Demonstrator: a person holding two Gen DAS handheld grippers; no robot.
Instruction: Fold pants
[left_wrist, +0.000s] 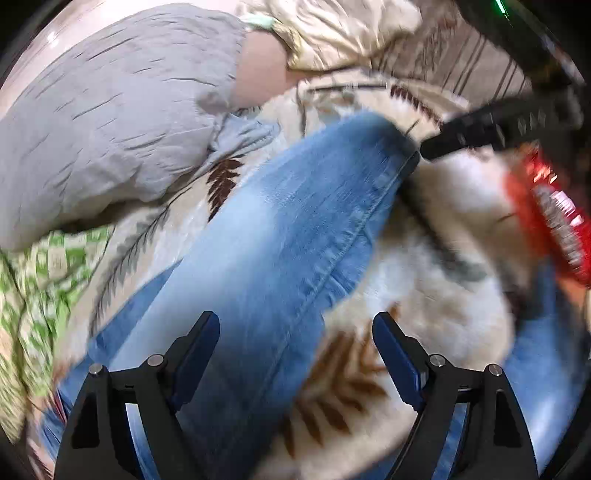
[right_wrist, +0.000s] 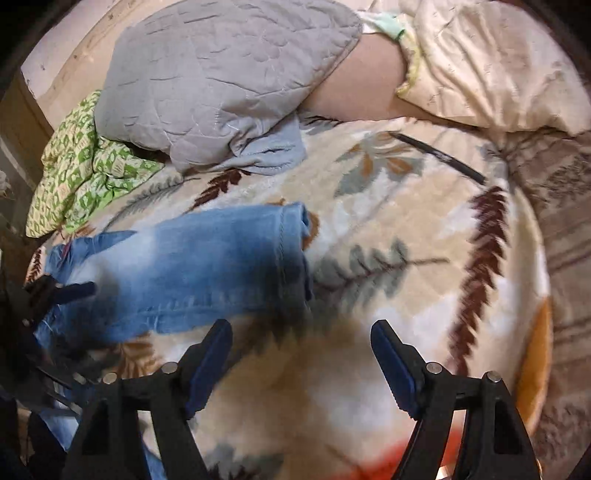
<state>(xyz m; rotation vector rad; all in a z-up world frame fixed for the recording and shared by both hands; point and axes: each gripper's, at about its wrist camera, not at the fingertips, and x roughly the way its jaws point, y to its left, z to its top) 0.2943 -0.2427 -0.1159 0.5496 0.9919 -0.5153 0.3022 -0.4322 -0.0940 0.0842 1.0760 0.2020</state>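
Faded blue jeans (left_wrist: 280, 236) lie folded lengthwise on a leaf-print blanket (right_wrist: 388, 221), with their hem (right_wrist: 291, 251) towards the middle of the bed. My left gripper (left_wrist: 297, 325) hovers open over the jeans' lower stretch, and its pads touch nothing. My right gripper (right_wrist: 302, 328) is open above bare blanket, just off the hem end. In the left wrist view the right gripper (left_wrist: 428, 149) shows blurred beside the hem. One blue-padded finger (right_wrist: 77, 290) of the left gripper shows at the jeans' far end in the right wrist view.
A grey quilt (right_wrist: 221, 74) and a green patterned cloth (right_wrist: 81, 166) are heaped at the back left. A cream pillow (right_wrist: 498, 66) lies at the back right. A black pen (right_wrist: 436, 157) rests on the blanket. A red packet (left_wrist: 554, 214) is at the right.
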